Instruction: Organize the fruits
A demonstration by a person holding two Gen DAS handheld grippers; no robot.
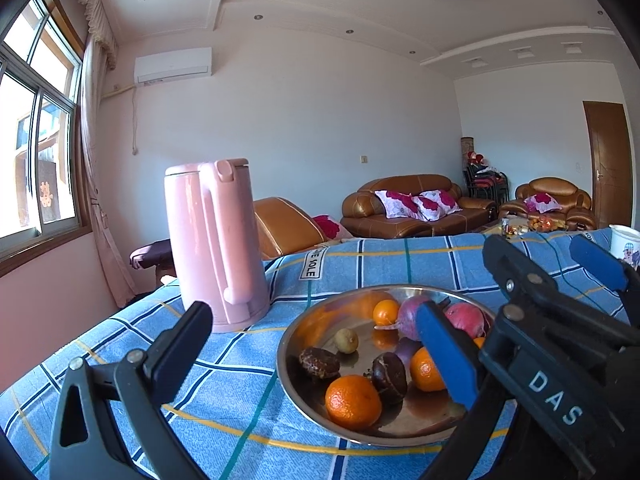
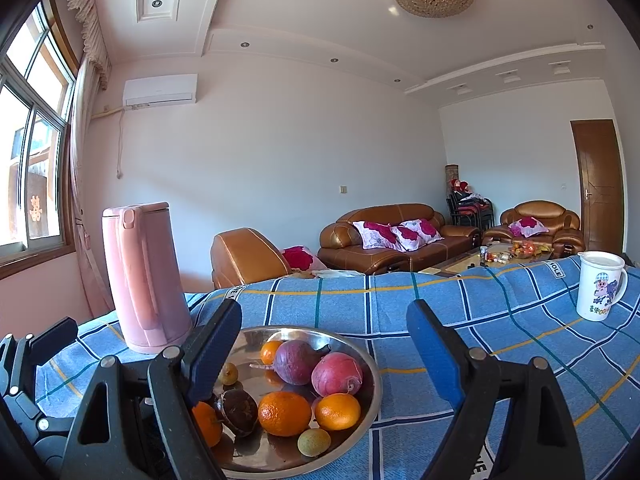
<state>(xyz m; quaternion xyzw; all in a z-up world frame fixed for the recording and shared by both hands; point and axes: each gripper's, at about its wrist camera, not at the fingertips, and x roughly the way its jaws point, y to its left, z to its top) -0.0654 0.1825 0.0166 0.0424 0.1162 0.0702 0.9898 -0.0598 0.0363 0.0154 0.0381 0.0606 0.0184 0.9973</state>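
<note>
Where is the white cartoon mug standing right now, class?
In the right wrist view the white mug stands upright at the far right of the blue checked tablecloth, well apart from the steel fruit bowl and across the table from the pink kettle.

Each hand-held gripper (image 2: 324, 344) has black plastic arms with triangular cut-outs, silver rivets and blue finger pads (image 2: 434, 354); white letters "DAS" mark the right one

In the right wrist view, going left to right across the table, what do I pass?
Pink kettle → steel fruit bowl → white cartoon mug, all on the blue checked cloth.
</note>
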